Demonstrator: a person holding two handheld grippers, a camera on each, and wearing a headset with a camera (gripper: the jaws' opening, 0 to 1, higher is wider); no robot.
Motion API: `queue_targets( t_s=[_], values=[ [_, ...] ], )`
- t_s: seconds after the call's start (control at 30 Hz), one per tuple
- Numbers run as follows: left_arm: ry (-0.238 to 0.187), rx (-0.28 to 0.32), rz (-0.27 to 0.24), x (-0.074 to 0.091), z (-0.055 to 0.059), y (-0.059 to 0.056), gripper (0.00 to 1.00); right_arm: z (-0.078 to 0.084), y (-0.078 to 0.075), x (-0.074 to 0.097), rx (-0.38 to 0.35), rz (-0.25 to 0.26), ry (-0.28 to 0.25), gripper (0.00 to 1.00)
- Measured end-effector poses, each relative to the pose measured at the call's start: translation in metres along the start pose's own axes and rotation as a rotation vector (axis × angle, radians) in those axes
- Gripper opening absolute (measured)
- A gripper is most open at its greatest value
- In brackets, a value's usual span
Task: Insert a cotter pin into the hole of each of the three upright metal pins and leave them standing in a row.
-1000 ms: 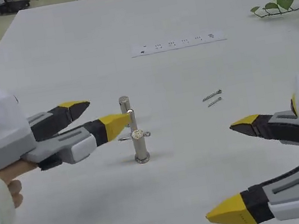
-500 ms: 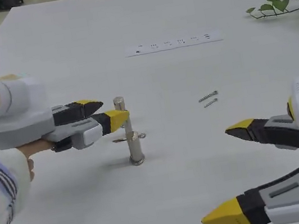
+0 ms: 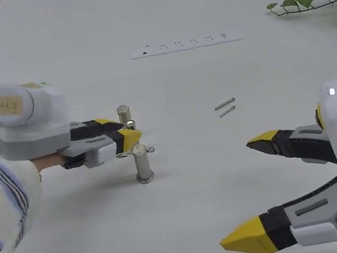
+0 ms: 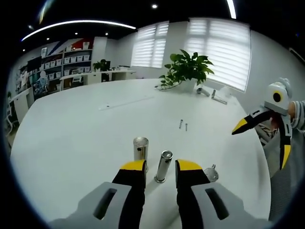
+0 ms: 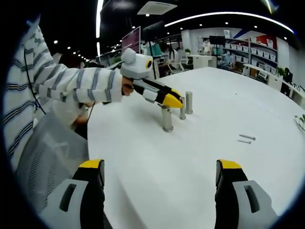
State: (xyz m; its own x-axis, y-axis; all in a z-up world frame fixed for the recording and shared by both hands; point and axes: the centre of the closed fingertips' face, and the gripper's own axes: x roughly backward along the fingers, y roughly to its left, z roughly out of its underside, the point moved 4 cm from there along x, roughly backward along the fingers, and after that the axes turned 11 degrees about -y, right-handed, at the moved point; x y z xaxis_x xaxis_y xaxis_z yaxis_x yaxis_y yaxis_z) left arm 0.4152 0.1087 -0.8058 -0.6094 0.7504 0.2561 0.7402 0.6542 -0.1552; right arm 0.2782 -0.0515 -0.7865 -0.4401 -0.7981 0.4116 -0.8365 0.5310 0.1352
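Right gripper [image 3: 236, 194] wide open, nearest; front pin [image 3: 142, 164] upright, cotter [image 3: 135, 151] through its hole; left gripper [image 3: 124, 127] jaws narrowly apart, straddling middle pin [image 4: 163, 166]; back pin [image 3: 123, 113] upright; two loose cotters [image 3: 224, 103] lie farther right.

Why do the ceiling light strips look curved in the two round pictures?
Left gripper view: the fisheye lens bows the ceiling light strip and the white table. Right gripper view: same bowing. Head view: no such bend, even soft light.
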Motion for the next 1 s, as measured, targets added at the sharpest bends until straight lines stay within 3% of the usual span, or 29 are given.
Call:
queue_targets(
  t_s=[0.17,0.57,0.8,0.87,0.9,1.0],
  values=[
    [0.015,-0.008,0.008,-0.0019,0.0021,-0.0013,0.15,-0.0003,-0.0003,-0.0001,-0.002,0.002,-0.002,0.98],
    [0.032,-0.013,0.015,-0.0054,0.0032,-0.0047,0.08,0.0014,-0.0008,0.0029,-0.014,0.007,-0.002,0.97],
    [0.034,-0.046,-0.004,-0.0044,0.0007,-0.0019,0.07,-0.0007,-0.0013,0.0039,-0.010,0.012,-0.006,0.97],
    [0.042,-0.069,-0.011,-0.0032,0.0007,-0.0009,0.07,-0.0011,-0.0013,0.0042,-0.010,0.013,-0.008,0.97],
    [0.047,-0.117,-0.026,-0.0019,0.0000,0.0014,0.07,-0.0014,-0.0015,0.0045,-0.009,0.013,-0.009,0.97],
    [0.036,-0.117,-0.024,-0.0009,-0.0028,-0.0010,0.07,-0.0022,-0.0023,0.0056,-0.008,0.017,-0.012,0.97]
  ],
)
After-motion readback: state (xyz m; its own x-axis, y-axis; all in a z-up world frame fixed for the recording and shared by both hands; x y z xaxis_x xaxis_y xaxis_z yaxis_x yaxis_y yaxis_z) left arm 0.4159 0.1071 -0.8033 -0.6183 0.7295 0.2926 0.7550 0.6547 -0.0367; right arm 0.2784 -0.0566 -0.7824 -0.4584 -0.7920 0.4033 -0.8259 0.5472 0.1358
